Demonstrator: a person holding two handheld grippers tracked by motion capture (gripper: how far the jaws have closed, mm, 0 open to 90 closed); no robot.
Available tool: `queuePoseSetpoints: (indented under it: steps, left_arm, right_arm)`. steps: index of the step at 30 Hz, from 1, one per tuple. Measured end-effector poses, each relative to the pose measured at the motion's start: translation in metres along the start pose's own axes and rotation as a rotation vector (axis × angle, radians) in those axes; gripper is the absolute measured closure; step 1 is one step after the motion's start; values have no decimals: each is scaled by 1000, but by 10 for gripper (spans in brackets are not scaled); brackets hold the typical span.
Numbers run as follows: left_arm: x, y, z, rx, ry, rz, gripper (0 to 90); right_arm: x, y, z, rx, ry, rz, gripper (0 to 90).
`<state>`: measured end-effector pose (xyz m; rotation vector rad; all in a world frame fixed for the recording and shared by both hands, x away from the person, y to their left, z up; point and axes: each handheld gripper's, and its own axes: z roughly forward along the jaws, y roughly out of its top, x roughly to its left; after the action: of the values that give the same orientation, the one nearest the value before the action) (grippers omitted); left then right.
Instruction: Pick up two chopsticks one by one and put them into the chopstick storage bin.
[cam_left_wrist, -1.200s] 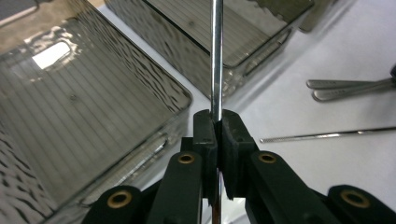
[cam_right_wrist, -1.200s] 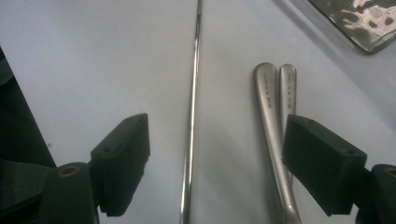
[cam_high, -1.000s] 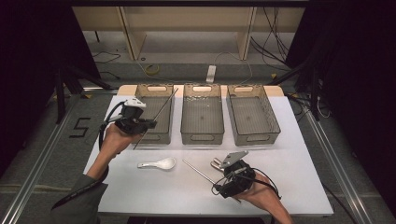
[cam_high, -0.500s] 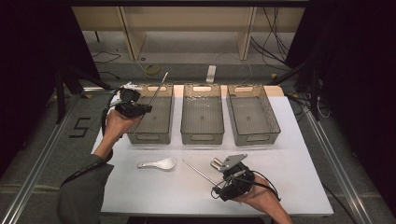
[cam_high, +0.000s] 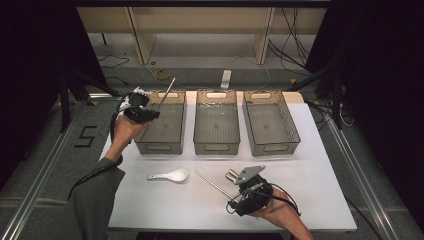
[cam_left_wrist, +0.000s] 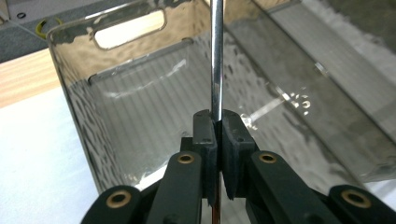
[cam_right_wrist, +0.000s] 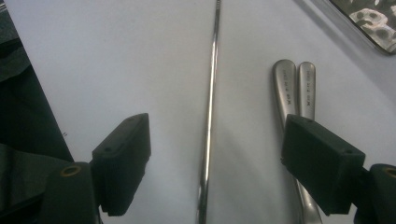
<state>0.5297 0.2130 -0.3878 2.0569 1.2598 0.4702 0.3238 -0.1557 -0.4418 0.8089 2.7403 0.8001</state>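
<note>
The left gripper (cam_high: 150, 114) pinches a metal chopstick (cam_left_wrist: 216, 60) upright over the left bin (cam_high: 162, 145). The right gripper (cam_right_wrist: 215, 158) rests spread wide over a second chopstick (cam_right_wrist: 208, 107) lying on the table (cam_high: 310, 165), beside two metal handles (cam_right_wrist: 294, 86).

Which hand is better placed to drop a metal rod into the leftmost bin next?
Left. The left claw already grips a metal rod above the leftmost bin; the right claw is open over the table.

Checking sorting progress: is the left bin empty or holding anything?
Empty, it seems: the left bin shows a bare floor; the metal rod is clamped above it.
</note>
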Motion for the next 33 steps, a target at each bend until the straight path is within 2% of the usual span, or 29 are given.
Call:
queuePoseSetpoints:
  steps: [12,14,16,19,22,25,28,30,31,33]
  left_arm:
    - [4,-5,12,5,9,-42,833]
    - [3,-5,13,23,10,-45,777]
    - [2,-6,14,40,6,-46,671]
    - [1,-7,9,26,-11,-41,633]
    - [-3,-7,-1,5,-32,-60,484]
    - [-12,-10,-14,-23,-74,-50,409]
    - [-23,-18,-27,-68,-113,-55,359]
    - [-25,-21,-30,-80,-119,-51,339]
    - [-31,-29,-37,-104,-145,-52,327]
    - [-37,-34,-41,-95,-148,-26,314]
  right_arm:
    - [1,0,1,2,2,-1,251]
    - [1,0,1,1,3,4,251]
    - [0,0,1,7,7,-2,251]
    - [1,1,1,13,6,3,251]
    - [1,1,1,19,9,6,251]
    - [-2,2,0,26,13,16,254]
    - [-4,5,0,49,14,21,264]
    - [-5,6,0,69,14,25,277]
    - [-5,7,0,77,18,23,286]
    - [-5,9,0,107,27,9,294]
